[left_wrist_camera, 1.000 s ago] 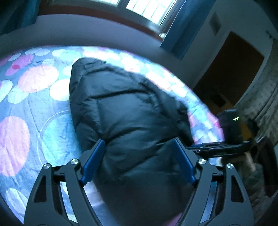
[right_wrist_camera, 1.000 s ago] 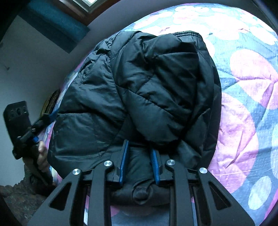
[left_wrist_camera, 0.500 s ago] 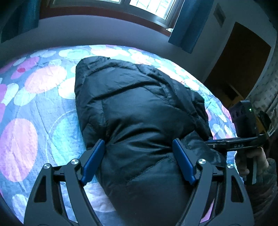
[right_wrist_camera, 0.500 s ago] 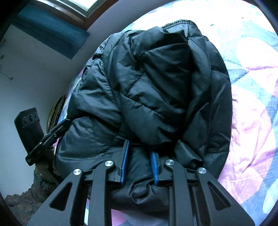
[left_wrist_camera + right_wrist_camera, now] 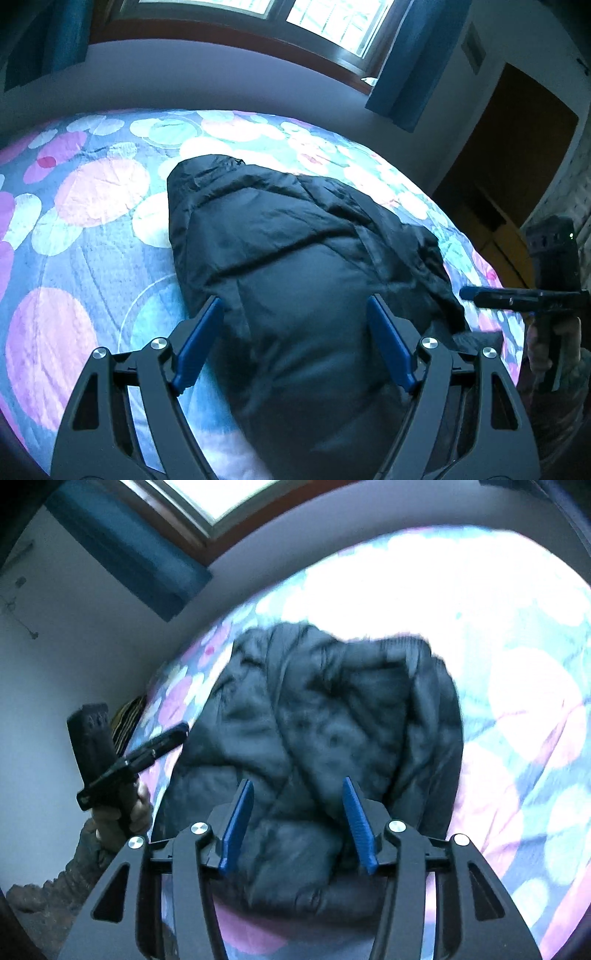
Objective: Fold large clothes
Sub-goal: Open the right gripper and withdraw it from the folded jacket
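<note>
A black puffer jacket (image 5: 295,266) lies folded in a long bundle on the bed. It also shows in the right wrist view (image 5: 332,731). My left gripper (image 5: 295,317) is open and empty, held above the jacket's near end. My right gripper (image 5: 297,801) is open and empty, above the jacket's near edge. The right gripper shows at the right of the left wrist view (image 5: 517,295). The left gripper shows at the left of the right wrist view (image 5: 147,753).
The bed has a quilt with pink, white and teal circles (image 5: 81,229). A window with blue curtains (image 5: 402,55) is on the far wall. A dark doorway (image 5: 509,166) stands at the right.
My right gripper has opened, let go of the jacket's edge and pulled back. My left gripper has also drawn back and up, staying open. The jacket stays on the bed.
</note>
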Demonstrator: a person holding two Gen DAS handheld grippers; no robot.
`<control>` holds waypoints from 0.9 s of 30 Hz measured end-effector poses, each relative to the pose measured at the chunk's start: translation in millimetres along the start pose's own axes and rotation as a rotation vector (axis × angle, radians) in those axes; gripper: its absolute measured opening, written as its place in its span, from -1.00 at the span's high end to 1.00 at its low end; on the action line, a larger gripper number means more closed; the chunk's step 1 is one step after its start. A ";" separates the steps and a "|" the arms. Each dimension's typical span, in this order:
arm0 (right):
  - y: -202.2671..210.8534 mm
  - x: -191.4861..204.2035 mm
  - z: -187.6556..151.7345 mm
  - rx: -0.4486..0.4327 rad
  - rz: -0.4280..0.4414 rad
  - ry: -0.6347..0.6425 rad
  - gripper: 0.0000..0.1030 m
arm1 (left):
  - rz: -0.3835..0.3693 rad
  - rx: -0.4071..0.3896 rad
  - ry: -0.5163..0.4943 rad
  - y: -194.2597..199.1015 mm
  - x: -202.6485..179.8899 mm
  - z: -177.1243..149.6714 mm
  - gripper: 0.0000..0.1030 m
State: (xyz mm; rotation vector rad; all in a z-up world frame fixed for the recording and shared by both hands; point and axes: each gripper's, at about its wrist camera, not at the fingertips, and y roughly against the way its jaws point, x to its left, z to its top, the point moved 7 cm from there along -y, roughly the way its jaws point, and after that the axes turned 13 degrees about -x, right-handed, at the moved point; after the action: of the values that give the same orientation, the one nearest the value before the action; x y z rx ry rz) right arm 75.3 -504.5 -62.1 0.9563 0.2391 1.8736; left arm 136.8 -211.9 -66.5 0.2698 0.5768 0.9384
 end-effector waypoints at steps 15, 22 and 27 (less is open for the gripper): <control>-80.2 -57.3 -2.3 0.142 -0.037 -0.067 0.09 | 0.036 0.098 -0.031 -48.2 -1.5 -10.2 -0.54; -88.7 -59.4 -7.7 0.129 -0.039 -0.079 0.10 | 0.046 0.111 -0.036 -54.4 2.9 -14.4 -0.54; -81.9 -56.9 -6.9 0.100 -0.049 -0.067 0.06 | 0.069 0.101 -0.029 -46.8 1.5 -10.0 -0.54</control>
State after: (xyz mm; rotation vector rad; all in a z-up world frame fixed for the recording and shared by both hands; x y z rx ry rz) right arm 138.0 -509.4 -139.9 1.0698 0.3155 1.7958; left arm 163.6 -237.7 -96.7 0.3953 0.5917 0.9718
